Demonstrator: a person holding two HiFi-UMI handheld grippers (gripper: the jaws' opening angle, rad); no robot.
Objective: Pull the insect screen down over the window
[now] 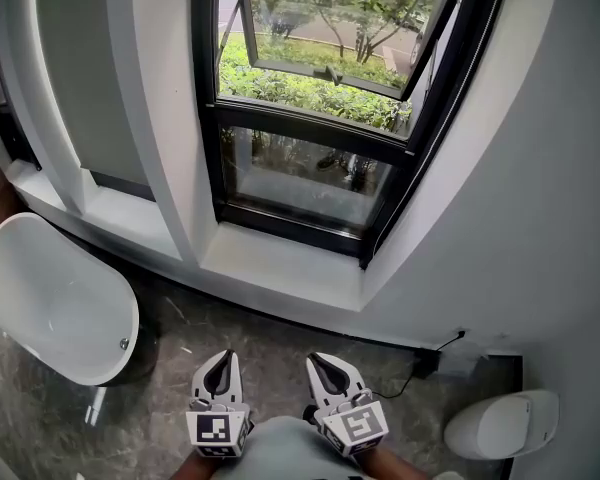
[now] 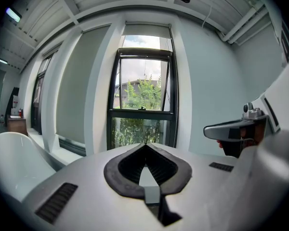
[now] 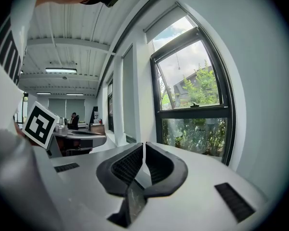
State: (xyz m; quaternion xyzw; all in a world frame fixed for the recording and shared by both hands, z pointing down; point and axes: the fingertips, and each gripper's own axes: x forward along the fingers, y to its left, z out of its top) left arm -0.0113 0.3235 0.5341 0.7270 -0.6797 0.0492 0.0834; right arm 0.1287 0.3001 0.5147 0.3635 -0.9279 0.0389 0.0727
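Both claws are shut with nothing between the jaws. Left gripper point(image 1: 221, 366) and right gripper point(image 1: 323, 368) sit side by side above the floor point(image 1: 175, 330), well apart from the window point(image 1: 310, 163). Its upper sash point(image 1: 325, 28) is tilted open. A pale band point(image 2: 145, 31) runs along the window's top edge; whether that is the screen I cannot tell.

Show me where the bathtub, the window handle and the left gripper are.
bathtub point(image 1: 50, 298), head view, bare inside of the tub.
window handle point(image 2: 142, 108), left gripper view, the handle's middle on the open sash.
left gripper point(image 1: 223, 361), head view, between its shut fingertips.
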